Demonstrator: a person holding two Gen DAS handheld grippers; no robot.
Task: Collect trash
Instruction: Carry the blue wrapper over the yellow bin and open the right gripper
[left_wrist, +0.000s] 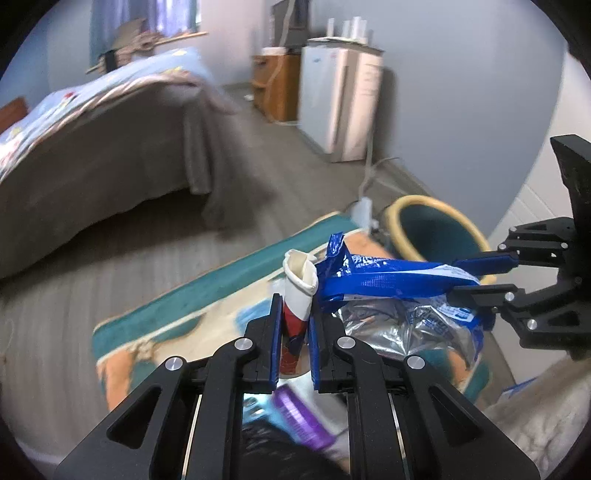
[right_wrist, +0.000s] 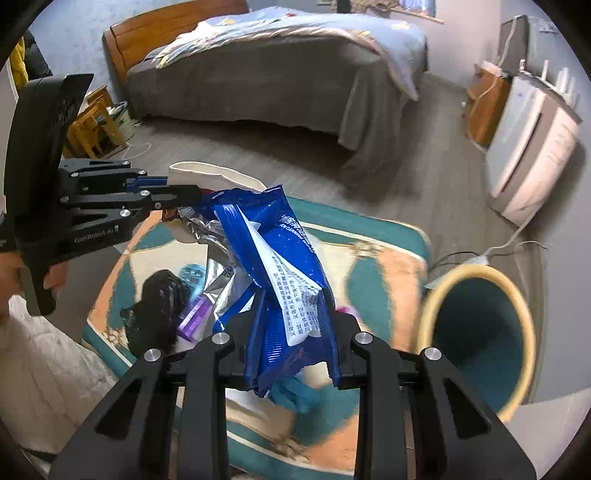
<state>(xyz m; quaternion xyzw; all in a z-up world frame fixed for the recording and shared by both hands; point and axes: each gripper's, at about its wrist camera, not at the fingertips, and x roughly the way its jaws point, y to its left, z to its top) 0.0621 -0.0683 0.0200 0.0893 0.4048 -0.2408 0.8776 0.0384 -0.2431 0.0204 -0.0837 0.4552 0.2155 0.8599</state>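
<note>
My left gripper (left_wrist: 295, 314) is shut on a crushed paper cup (left_wrist: 300, 284), white with a red and blue print, held above the rug. My right gripper (right_wrist: 291, 343) is shut on a blue and silver foil wrapper (right_wrist: 273, 251), also seen in the left wrist view (left_wrist: 388, 280), where the right gripper (left_wrist: 476, 280) enters from the right. The left gripper (right_wrist: 177, 192) shows at the left of the right wrist view, beside the cup (right_wrist: 207, 173). A teal bin with a yellow rim (right_wrist: 476, 332) stands on the floor to the right; it also shows in the left wrist view (left_wrist: 432, 229).
On the teal and orange rug (right_wrist: 369, 266) lie a black bag (right_wrist: 155, 306), a purple packet (right_wrist: 192, 314) and a teal item (right_wrist: 192, 275). A bed (right_wrist: 277, 70) stands behind, a white fridge (right_wrist: 532, 147) and power strip (right_wrist: 476, 260) at the right.
</note>
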